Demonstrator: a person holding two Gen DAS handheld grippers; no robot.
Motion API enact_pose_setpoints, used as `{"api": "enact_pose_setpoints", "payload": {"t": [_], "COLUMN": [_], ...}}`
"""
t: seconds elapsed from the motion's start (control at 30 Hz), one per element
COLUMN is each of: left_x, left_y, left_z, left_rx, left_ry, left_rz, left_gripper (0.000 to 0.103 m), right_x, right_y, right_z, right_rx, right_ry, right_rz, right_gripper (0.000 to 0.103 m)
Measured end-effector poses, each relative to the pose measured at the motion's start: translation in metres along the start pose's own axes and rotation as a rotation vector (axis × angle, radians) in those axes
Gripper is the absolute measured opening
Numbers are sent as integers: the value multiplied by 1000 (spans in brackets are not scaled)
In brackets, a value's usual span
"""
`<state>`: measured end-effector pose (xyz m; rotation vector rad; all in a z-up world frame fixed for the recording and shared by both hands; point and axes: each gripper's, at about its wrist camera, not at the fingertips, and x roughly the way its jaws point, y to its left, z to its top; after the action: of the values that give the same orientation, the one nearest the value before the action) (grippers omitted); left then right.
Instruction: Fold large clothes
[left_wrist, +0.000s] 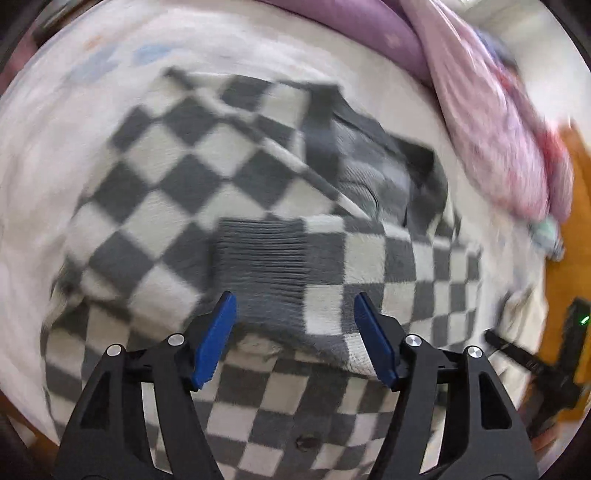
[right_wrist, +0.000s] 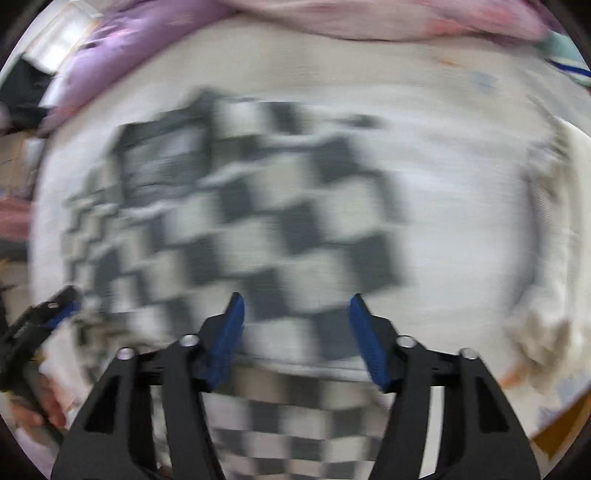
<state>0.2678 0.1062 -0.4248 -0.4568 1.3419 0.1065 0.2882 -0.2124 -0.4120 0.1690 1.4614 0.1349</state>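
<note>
A grey-and-white checkered knit garment (left_wrist: 207, 192) lies partly folded on a white bed sheet (left_wrist: 55, 155), with a solid grey ribbed patch (left_wrist: 262, 251) near the middle. My left gripper (left_wrist: 295, 306) is open and empty, hovering just above a folded edge of the garment. In the right wrist view the same garment (right_wrist: 258, 221) is blurred by motion. My right gripper (right_wrist: 295, 306) is open and empty above the garment's near edge. The other gripper shows at the left edge of the right wrist view (right_wrist: 40, 317) and at the right edge of the left wrist view (left_wrist: 554, 354).
A purple pillow (left_wrist: 369, 26) and a pink patterned cloth pile (left_wrist: 491, 122) lie at the far side of the bed; they also show in the right wrist view (right_wrist: 122, 48). An orange-brown floor (left_wrist: 569, 236) lies past the bed's right edge.
</note>
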Motion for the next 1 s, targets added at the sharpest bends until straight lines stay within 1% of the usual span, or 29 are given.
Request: {"api": "enact_pose_setpoints", "payload": {"t": [0.03,0.07,0.1,0.13,0.17,0.2,0.23,0.27,0.3,0.33,0.37,0.4,0.43,0.47,0.5,0.53,0.6,0.63,0.67,0.7,0.73,0.77,0.8,0.83,0.87,0.93,0.97,1.0], "left_x": [8,19,27,38,53,67,72,74,73,71,66,58,51,41,36,34,39,45,54,67,78,88,92,92,92,90,90,89], "left_y": [-6,-13,-16,-18,-19,-20,-20,-20,-21,-21,-23,-27,-30,-33,-32,-32,-32,-32,-30,-26,-21,-17,-16,-13,-10,-7,-7,-9], "left_z": [0,0,-1,-3,-5,-7,-8,-7,-4,-1,2,6,9,14,21,26,38,42,46,49,51,53,55,57,59,58,58,57], "left_rx": [25,45,50,51,56,84,113,128,139,143,155,177,190,191,174,161,149,139,113,79,59,37,25,6,-15,-30,-18,2], "left_ry": [13,34,50,76,114,128,116,113,132,147,155,145,126,97,80,69,57,62,75,101,121,121,107,98,104,106,109,112], "left_rz": [17,26,18,21,48,69,72,70,67,72,95,141,158,141,123,120,133,140,153,163,172,164,154,143,132,117,119,130], "left_gripper": [67,65,55,49,49,49,50,50,51,47,45,42,42,42,42,42,42,41,38,28,26,26,27,28,28,27,27,27], "right_x": [2,6,11,16,28,38,47,60,69,70,67,60,41,27,13,3,3,12,24,40,56,78,92,97,95,83,78,72], "right_y": [-12,-26,-34,-40,-48,-51,-56,-63,-69,-71,-73,-74,-74,-73,-71,-69,-70,-70,-69,-66,-66,-65,-69,-74,-76,-74,-76,-76], "right_z": [-2,-3,-5,-7,-10,-12,-13,-14,-12,-8,-3,1,10,19,31,49,78,99,115,130,139,148,150,152,153,150,146,137], "right_rx": [18,44,64,76,86,88,101,140,165,180,200,213,216,201,176,156,165,172,165,161,162,171,182,221,237,208,199,184], "right_ry": [7,37,62,87,122,151,161,152,148,154,176,173,110,60,5,-40,-70,-76,-60,-27,10,54,76,68,77,81,83,103], "right_rz": [7,7,6,3,-33,-64,-70,-42,-30,-26,-25,-19,11,22,17,16,64,78,85,95,96,81,85,109,112,92,86,83], "right_gripper": [36,30,25,23,22,22,22,22,22,22,22,16,11,11,11,11,11,11,11,11,11,11,10,10,10,10,10,10]}}
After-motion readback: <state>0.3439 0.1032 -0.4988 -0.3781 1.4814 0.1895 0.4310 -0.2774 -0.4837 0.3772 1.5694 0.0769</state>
